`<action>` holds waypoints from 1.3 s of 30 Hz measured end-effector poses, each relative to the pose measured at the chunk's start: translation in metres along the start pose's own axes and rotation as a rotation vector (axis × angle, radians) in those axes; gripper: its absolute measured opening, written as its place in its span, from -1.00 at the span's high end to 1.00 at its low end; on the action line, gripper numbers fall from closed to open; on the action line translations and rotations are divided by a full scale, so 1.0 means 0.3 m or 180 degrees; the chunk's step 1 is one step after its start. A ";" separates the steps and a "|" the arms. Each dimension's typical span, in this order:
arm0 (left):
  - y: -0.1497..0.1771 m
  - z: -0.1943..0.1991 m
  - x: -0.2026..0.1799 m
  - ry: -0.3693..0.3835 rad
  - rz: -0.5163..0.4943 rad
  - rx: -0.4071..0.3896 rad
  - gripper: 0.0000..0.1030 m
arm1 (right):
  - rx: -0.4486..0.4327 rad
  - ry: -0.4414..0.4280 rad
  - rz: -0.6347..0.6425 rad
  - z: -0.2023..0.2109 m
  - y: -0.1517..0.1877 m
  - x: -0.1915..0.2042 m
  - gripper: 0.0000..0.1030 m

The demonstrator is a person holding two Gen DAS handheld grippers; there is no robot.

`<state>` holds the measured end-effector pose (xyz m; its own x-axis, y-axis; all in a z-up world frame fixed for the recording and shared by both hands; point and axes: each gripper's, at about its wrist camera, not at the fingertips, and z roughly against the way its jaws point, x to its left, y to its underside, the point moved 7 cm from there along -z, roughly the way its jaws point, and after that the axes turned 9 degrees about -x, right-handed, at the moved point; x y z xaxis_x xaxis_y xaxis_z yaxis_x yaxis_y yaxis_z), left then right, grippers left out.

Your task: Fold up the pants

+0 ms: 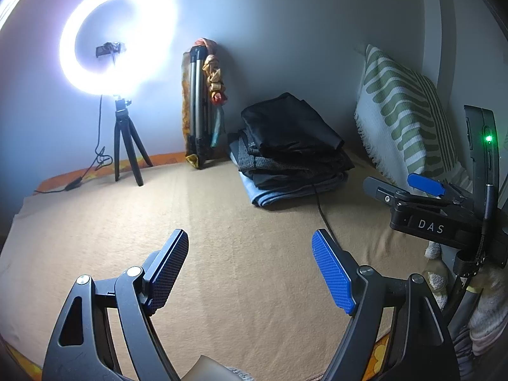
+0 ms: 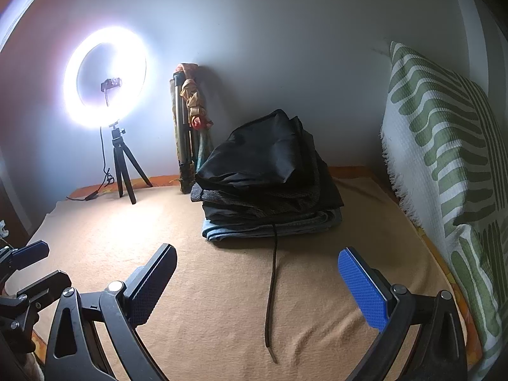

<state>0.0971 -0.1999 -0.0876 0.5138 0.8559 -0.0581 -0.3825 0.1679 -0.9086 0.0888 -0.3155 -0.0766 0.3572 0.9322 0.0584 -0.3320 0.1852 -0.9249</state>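
Both grippers, left (image 1: 250, 268) and right (image 2: 257, 284), are held wide open and empty. The pants (image 2: 270, 187) lie stacked by the wall; several layers could be pinched together, or the strap (image 2: 272, 289) snagged.

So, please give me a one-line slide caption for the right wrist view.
Open right gripper over a tan blanket, facing a stack of folded pants beside a lit ring light.

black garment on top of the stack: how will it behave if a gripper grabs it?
The black garment looks thin and slightly shiny, so it may slip between the fingers. It sits puffed and loosely folded on the stack of folded clothes, so it will probably unfold and drape limply when lifted. It looks light; pulling it sideways may still drag the checked layer beneath.
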 end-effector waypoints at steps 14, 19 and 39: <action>-0.006 0.004 -0.002 -0.0028 -0.0011 -0.0009 -0.56 | -0.0009 -0.0006 0.0015 0.000 -0.008 0.012 -1.00; -0.007 0.007 0.002 -0.0057 -0.0023 -0.0020 -0.56 | -0.0002 -0.0012 0.0023 0.003 -0.008 0.014 -1.00; -0.017 0.016 -0.001 -0.0105 -0.0078 -0.0150 -0.56 | 0.0034 -0.0034 0.0018 -0.007 0.003 0.020 -1.00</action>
<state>0.0951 -0.1987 -0.0810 0.4966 0.8677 -0.0227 -0.3333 0.1665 -0.9280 0.0924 -0.3103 -0.0779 0.3461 0.9365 0.0573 -0.3432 0.1832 -0.9212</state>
